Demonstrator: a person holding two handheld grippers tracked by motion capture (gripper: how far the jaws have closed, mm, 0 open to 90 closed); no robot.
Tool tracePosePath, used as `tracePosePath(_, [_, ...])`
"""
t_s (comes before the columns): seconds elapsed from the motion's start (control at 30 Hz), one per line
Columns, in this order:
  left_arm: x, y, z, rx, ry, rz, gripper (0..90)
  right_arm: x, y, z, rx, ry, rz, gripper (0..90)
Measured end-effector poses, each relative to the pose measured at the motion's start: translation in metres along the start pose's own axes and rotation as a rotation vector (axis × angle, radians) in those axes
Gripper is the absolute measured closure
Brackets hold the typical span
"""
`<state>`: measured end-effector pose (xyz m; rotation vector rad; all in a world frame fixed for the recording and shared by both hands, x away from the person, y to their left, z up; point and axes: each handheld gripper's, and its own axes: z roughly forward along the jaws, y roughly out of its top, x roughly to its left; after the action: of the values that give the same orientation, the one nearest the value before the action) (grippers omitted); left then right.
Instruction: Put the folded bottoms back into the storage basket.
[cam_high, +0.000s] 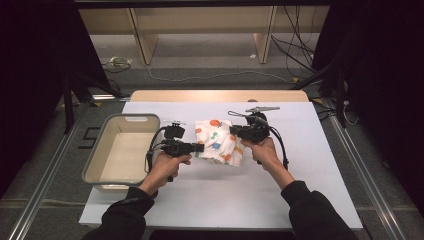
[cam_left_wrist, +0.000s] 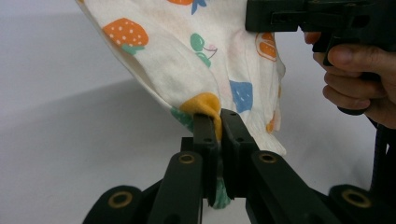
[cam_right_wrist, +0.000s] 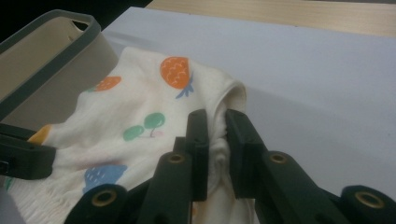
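White table (cam_high: 300, 175), basin (cam_high: 100, 165) beside claw-pinched fruit-print cloth (cam_high: 218, 142).

Cream fruit-print cloth (cam_high: 220, 141) bunched, lifted off white table, stretched between both grippers' fingers.

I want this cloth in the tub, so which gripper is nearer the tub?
Left. The left gripper is beside the tub; the right gripper holds the fruit-print cloth farther away.
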<state>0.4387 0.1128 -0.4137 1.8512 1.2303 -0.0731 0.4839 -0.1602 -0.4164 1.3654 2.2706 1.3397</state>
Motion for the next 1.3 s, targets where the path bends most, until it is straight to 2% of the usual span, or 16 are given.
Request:
tracePosePath(0.37, [-0.002, 0.003, -0.008, -0.012, 0.002, 0.016, 85.6, 0.005, 0.005, -0.003, -0.014, 0.005, -0.004, 80.5])
tracePosePath(0.7, [0.0, 0.004, -0.017, -0.026, 0.008, 0.015, 85.6, 0.013, 0.011, -0.003, -0.027, 0.01, -0.013, 80.4])
tracePosePath(1.13, [0.009, 0.01, -0.045, -0.08, 0.003, 0.011, 85.6, 0.03, 0.025, 0.003, -0.046, 0.029, -0.015, 80.5])
tracePosePath(1.3, [0.012, 0.013, -0.053, -0.097, 0.012, 0.009, 85.7, 0.037, 0.034, 0.007, -0.031, 0.022, -0.033, 80.5])
